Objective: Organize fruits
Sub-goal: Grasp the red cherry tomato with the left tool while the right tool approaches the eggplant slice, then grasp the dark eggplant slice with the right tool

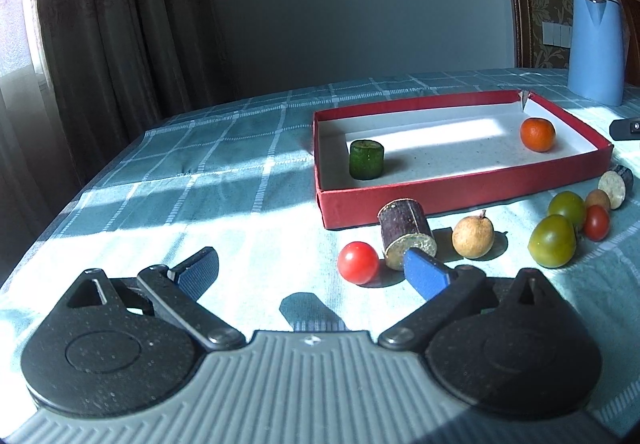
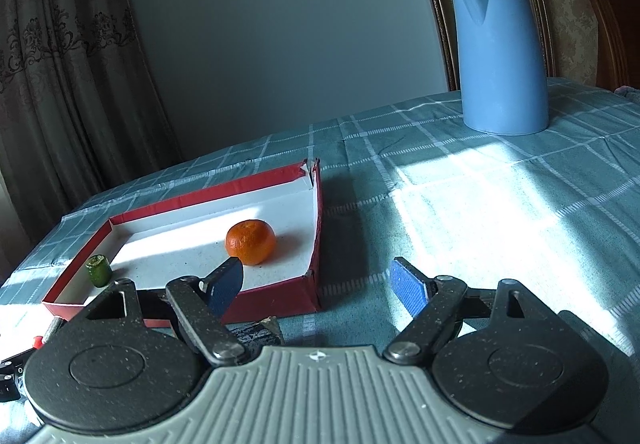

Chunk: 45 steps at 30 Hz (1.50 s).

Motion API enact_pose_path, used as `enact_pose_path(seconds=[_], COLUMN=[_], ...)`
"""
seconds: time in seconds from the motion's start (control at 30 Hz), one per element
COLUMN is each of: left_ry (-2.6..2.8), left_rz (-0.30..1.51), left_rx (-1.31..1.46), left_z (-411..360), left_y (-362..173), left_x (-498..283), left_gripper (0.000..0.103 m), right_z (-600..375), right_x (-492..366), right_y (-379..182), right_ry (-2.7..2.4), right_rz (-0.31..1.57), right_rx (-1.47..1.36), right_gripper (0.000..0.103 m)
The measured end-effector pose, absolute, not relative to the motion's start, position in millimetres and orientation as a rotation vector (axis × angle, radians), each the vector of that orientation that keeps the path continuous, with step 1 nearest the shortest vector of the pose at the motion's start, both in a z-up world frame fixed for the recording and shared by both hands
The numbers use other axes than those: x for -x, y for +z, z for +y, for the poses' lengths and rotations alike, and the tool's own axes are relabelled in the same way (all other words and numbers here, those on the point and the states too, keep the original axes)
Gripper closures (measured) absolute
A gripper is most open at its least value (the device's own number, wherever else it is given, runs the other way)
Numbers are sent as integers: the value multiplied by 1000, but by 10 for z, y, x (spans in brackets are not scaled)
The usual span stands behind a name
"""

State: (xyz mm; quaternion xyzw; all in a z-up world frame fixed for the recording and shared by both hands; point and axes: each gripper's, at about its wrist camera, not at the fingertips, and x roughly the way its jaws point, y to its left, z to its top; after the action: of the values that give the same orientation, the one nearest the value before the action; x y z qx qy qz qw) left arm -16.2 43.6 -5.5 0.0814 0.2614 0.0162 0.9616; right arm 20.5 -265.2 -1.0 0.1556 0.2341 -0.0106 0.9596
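Wide-spread and empty, the left gripper [image 1: 310,270] hovered low over the checked bench [image 1: 160,203], a red tomato [image 1: 357,262] just ahead of its right finger, a purple cane stub [image 1: 406,238] lying tilted behind it, cut end toward the camera. The right gripper [image 2: 320,284], fingers also wide and holding nothing, faced the near right corner of the red tray [image 2: 316,228], where the orange [image 2: 251,242] sat. The left gripper looked nearer to the loose fruit.
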Motion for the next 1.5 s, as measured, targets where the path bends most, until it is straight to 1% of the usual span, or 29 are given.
enact_pose_path(seconds=[0.03, 0.1, 0.2, 0.23, 0.3, 0.43, 0.57, 0.73, 0.8, 0.87, 1.0, 1.13, 1.3, 1.5], left_ry=[32, 12, -72, -88, -128, -209, -265, -276, -271, -254, -216, -143, -101, -100], left_rz=[543, 575, 607, 606, 595, 595, 598, 596, 590, 589, 606, 612, 603, 601], left_rx=[-169, -180, -196, -213, -239, -260, -261, -265, -269, -275, -228, -165, -193, -194], left_z=[431, 417, 401, 387, 384, 415, 407, 396, 392, 387, 445, 494, 458, 447], left_y=[-66, -92, -118, -124, -123, -130, -132, -139, -138, -143, -135, -123, -135, -133], left_x=[135, 73, 6, -5, -16, -46, -50, -46, -31, -25, -15, 46, 67, 67], left_gripper=[5, 14, 26, 26, 33, 41, 59, 62, 68, 71, 80, 80, 79, 79], right_z=[-2652, -2640, -2628, -2624, -2615, -2604, -2601, -2598, -2601, -2600, -2603, -2607, -2616, -2751], right_x=[-216, -222, -226, -230, -240, -244, -255, -267, -264, -266, -258, -214, -30, 156], right_y=[-16, -24, -27, -31, -42, -48, -56, -68, -66, -66, -58, -37, -50, -110], right_ry=[-20, -22, -23, -23, -22, -21, -24, -31, -32, -31, -30, -34, -57, 21], right_rz=[480, 487, 489, 493, 504, 510, 521, 531, 530, 533, 532, 501, 455, 491], right_rx=[-316, -309, -304, -302, -297, -288, -286, -283, -282, -282, -280, -272, -229, -285], right_gripper=[22, 22, 22, 22, 22, 22, 22, 22, 22, 22, 22, 22, 22, 22])
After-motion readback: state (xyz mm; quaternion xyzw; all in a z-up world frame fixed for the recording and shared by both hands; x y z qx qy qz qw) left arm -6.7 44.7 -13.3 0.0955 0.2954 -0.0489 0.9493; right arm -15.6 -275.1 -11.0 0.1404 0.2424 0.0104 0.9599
